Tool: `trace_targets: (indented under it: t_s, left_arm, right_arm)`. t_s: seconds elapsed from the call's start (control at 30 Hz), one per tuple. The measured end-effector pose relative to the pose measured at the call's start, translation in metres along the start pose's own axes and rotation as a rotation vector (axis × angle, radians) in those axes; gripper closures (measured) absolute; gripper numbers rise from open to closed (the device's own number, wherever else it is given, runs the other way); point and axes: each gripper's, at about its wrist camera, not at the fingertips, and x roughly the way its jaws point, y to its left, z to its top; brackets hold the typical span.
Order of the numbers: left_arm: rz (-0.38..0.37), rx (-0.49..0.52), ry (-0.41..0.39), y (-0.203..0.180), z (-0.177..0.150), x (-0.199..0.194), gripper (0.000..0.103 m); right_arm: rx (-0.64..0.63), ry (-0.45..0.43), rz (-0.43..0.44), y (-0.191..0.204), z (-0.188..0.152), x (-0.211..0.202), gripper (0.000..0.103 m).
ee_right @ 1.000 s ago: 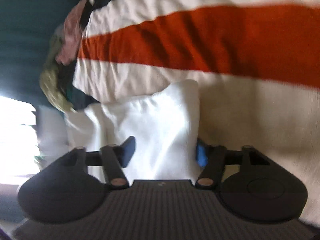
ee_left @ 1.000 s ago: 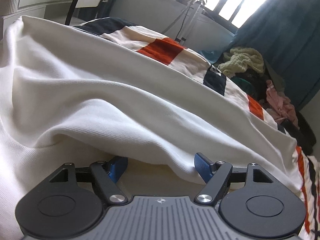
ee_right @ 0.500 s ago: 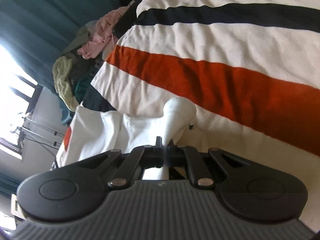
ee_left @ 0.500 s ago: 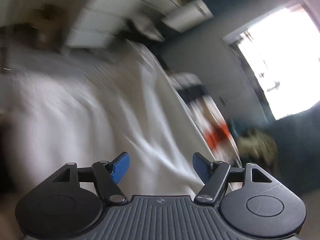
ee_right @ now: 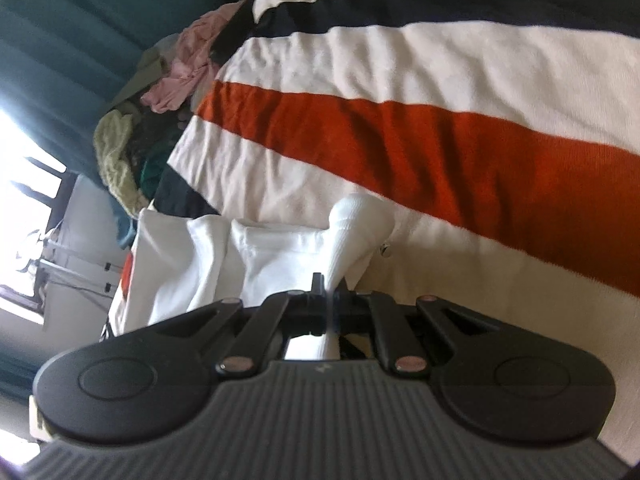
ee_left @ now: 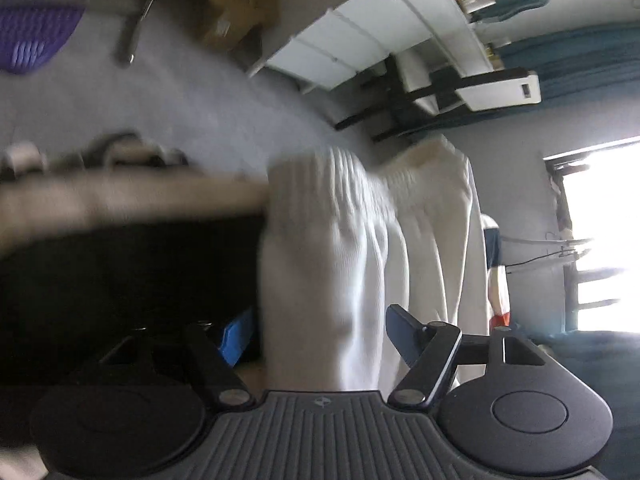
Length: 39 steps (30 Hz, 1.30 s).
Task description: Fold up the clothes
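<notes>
Right tongs (ee_right: pixel 328 288) pinched on white garment (ee_right: pixel 280 256); left tongs (ee_left: pixel 320 336) closing with white cloth between them, not pressed.

Surface: a bed under a striped bedspread (ee_right: pixel 440 152) with cream, orange-red and navy bands, wrinkled. The garment lies on it at 9 o'clock of the right tongs, one bunched corner gripped in the shut jaws. A heap of clothes (ee_right: pixel 160 92), pink and pale green among them, sits at 11 o'clock by a teal curtain (ee_right: pixel 80 40), with a bright window (ee_right: pixel 24 168) at 9 o'clock. In the left view the white cloth (ee_left: pixel 344 260) runs from 6 to 12 o'clock; white drawers (ee_left: pixel 344 48) at 12 o'clock; blurred grey floor (ee_left: pixel 180 92) at 10 o'clock.
</notes>
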Motion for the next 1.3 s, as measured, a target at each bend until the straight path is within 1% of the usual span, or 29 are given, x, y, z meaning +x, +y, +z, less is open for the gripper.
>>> trace_targets:
  t_s: [0.03, 0.07, 0.1, 0.13, 0.2, 0.27, 0.33, 0.4, 0.5, 0.57, 0.63, 0.7, 0.8, 0.9, 0.97, 1.03, 1.13, 1.17, 1.23, 1.3]
  left_arm:
    - [0.012, -0.012, -0.019, -0.003, -0.001, 0.001, 0.057]
    - [0.028, -0.032, -0.039, -0.005, -0.002, 0.001, 0.066]
    - [0.043, -0.052, -0.06, -0.007, -0.002, 0.002, 0.07]
    - [0.05, -0.083, -0.067, -0.005, -0.003, 0.003, 0.088]
    - [0.047, -0.126, -0.093, 0.002, -0.004, -0.001, 0.096]
    - [0.019, -0.145, -0.134, 0.007, -0.007, -0.012, 0.098]
    - [-0.012, -0.142, -0.17, 0.01, -0.011, -0.026, 0.099]
    - [-0.051, -0.142, -0.19, 0.012, -0.012, -0.042, 0.099]
    - [-0.111, -0.135, -0.218, 0.016, -0.012, -0.067, 0.099]
    - [-0.156, -0.095, -0.228, 0.005, -0.007, -0.077, 0.099]
    - [-0.183, -0.028, -0.24, -0.016, -0.001, -0.08, 0.099]
    - [-0.207, 0.041, -0.252, -0.039, 0.005, -0.083, 0.099]
    - [-0.231, 0.078, -0.251, -0.078, 0.014, -0.072, 0.099]
    - [-0.228, 0.095, -0.255, -0.122, 0.025, -0.047, 0.099]
    - [-0.218, 0.087, -0.257, -0.15, 0.032, -0.023, 0.099]
    - [-0.194, 0.094, -0.268, -0.177, 0.039, 0.008, 0.099]
    - [-0.133, 0.093, -0.293, -0.212, 0.049, 0.071, 0.1]
    - [-0.107, 0.1, -0.307, -0.222, 0.052, 0.093, 0.1]
    - [-0.05, 0.11, -0.316, -0.239, 0.059, 0.141, 0.1]
    - [0.007, 0.113, -0.306, -0.252, 0.066, 0.188, 0.1]
  right_arm:
    - [0.001, -0.001, 0.005, -0.001, 0.0, -0.001, 0.097]
    - [0.003, -0.002, 0.009, -0.002, 0.0, -0.002, 0.097]
    - [0.012, -0.002, 0.012, -0.003, 0.0, -0.002, 0.097]
    - [0.024, -0.002, 0.02, -0.005, 0.001, -0.003, 0.097]
    - [0.033, -0.01, 0.041, -0.007, 0.001, -0.005, 0.097]
    - [0.044, -0.027, 0.069, -0.01, 0.003, -0.011, 0.097]
    - [0.077, -0.042, 0.107, -0.015, 0.005, -0.017, 0.097]
    - [0.089, -0.057, 0.14, -0.017, 0.007, -0.025, 0.097]
    - [0.075, -0.09, 0.177, -0.01, 0.011, -0.037, 0.098]
    - [0.034, -0.112, 0.196, 0.007, 0.015, -0.041, 0.098]
    - [-0.021, -0.128, 0.214, 0.029, 0.02, -0.041, 0.098]
    - [-0.035, -0.128, 0.225, 0.053, 0.029, -0.035, 0.098]
    - [-0.059, -0.13, 0.227, 0.095, 0.044, -0.018, 0.098]
    - [-0.117, -0.143, 0.215, 0.151, 0.054, 0.01, 0.098]
    - [-0.166, -0.164, 0.198, 0.189, 0.056, 0.035, 0.098]
    - [-0.227, -0.187, 0.158, 0.224, 0.055, 0.067, 0.098]
    - [-0.345, -0.247, 0.088, 0.269, 0.042, 0.132, 0.098]
    - [-0.355, -0.242, 0.064, 0.278, 0.036, 0.158, 0.098]
    - [-0.368, -0.233, 0.016, 0.289, 0.024, 0.206, 0.097]
    - [-0.377, -0.254, -0.032, 0.294, 0.012, 0.245, 0.097]
